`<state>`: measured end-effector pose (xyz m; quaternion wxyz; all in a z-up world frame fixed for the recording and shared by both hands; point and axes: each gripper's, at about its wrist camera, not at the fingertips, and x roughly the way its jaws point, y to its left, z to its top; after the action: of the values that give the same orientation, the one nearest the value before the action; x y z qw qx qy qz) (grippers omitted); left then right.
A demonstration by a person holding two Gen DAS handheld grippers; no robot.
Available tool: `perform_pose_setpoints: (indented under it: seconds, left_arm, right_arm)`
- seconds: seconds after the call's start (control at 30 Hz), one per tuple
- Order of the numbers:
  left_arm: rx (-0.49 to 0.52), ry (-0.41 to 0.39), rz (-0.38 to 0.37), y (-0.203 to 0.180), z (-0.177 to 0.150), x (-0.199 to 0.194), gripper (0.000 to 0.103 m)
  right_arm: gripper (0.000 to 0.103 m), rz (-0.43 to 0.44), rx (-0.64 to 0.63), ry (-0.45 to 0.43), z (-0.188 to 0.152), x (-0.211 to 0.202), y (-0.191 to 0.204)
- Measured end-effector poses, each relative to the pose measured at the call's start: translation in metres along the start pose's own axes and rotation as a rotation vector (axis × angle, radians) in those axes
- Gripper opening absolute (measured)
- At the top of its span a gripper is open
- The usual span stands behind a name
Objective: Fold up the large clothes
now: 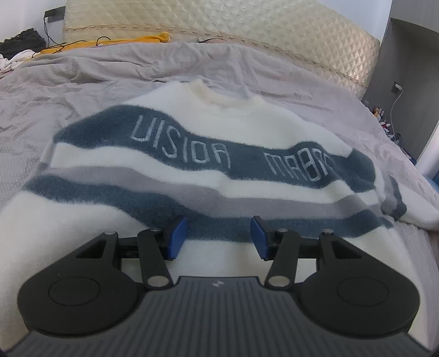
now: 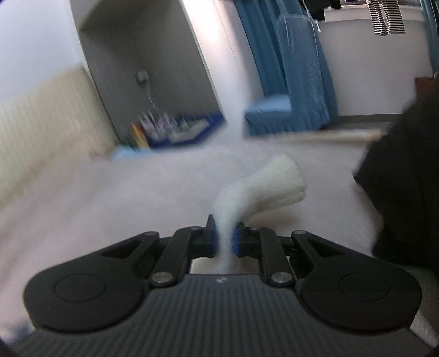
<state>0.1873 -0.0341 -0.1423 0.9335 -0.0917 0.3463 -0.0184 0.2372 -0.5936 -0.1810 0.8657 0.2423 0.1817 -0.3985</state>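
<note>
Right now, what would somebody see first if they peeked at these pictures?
First, the big fluffy striped sweater spread across the grey bed sheet, letters stitched on its dark band. The left gripper is open just above its lower stripes. The right gripper pinches a white ribbed cuff that sticks up.

Grey bedsheet (image 1: 109, 66) under a quilted headboard (image 1: 219, 22) — blue chair (image 2: 290, 90) near the curtain (image 2: 255, 49).

White sweater (image 1: 219, 131) with navy and grey stripes, grey bedsheet (image 1: 82, 77)
</note>
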Motion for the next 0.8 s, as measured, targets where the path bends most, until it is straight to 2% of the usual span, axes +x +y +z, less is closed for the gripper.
perform_pose_setpoints:
  seconds: [0.07, 0.27, 0.3, 0.37, 0.4, 0.43, 0.53, 0.67, 0.8]
  left_arm:
    - [0.004, 0.003, 0.011, 0.000, 0.001, -0.002, 0.057]
    - [-0.023, -0.005, 0.016, 0.002, 0.008, -0.008, 0.057]
    - [-0.021, -0.014, 0.020, 0.002, 0.010, -0.011, 0.057]
    - [-0.012, -0.036, 0.024, 0.000, 0.013, -0.018, 0.057]
    - [-0.009, -0.044, 0.024, 0.000, 0.015, -0.022, 0.057]
    - [-0.014, -0.049, 0.019, 0.001, 0.017, -0.027, 0.057]
    - [-0.038, -0.071, 0.024, 0.005, 0.023, -0.042, 0.057]
    - [-0.025, -0.135, 0.065, 0.009, 0.029, -0.066, 0.057]
    - [-0.042, -0.172, 0.061, 0.019, 0.034, -0.088, 0.057]
  right_arm:
    - [0.016, -0.017, -0.012, 0.041, -0.009, 0.009, -0.005]
    - [0.019, 0.012, -0.007, 0.056, -0.005, 0.000, -0.006]
    - [0.026, 0.003, -0.007, 0.064, -0.005, -0.002, -0.005]
    - [0.052, 0.009, -0.001, 0.076, -0.003, -0.010, -0.002]
    - [0.073, 0.025, -0.003, 0.076, -0.002, -0.012, 0.000]
    - [0.082, 0.046, -0.011, 0.073, 0.000, -0.016, 0.000]
    - [0.080, 0.104, -0.065, 0.096, 0.007, -0.041, 0.020]
    - [0.079, 0.195, -0.154, 0.039, 0.015, -0.099, 0.046]
    - [0.079, 0.327, -0.214, 0.009, 0.010, -0.163, 0.069]
